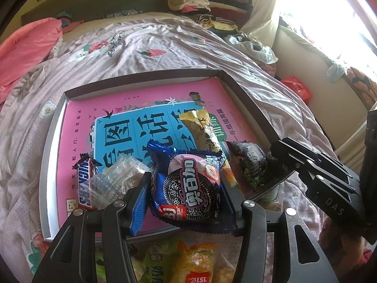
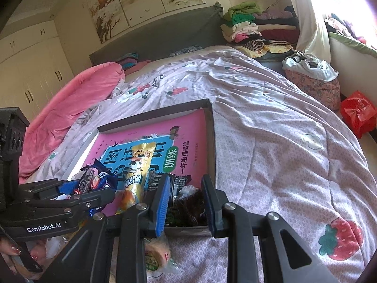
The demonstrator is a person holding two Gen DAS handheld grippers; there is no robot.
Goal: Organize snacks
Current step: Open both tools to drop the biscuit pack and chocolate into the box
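Left gripper [image 1: 186, 195] clamps the Oreo pack [image 1: 188, 184] over the box [image 1: 247, 99] on the bed [image 1: 141, 47]. Right gripper [image 2: 185, 202] pinches the dark packet [image 2: 188, 202] at the box's near corner. Snickers [image 1: 86, 184], clear wrapper [image 1: 117, 176], gold bar [image 1: 207, 129] crowd the pink book [image 1: 82, 122] (more snacks [image 1: 186, 264] lie outside, nearer).

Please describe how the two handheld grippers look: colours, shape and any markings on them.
Both are black, angular linkage frames with silver rivets and ribbed blue pads on the fingers. The left gripper carries white "GenRobot.AI" lettering on its side; the right gripper shows "DAS" letters.
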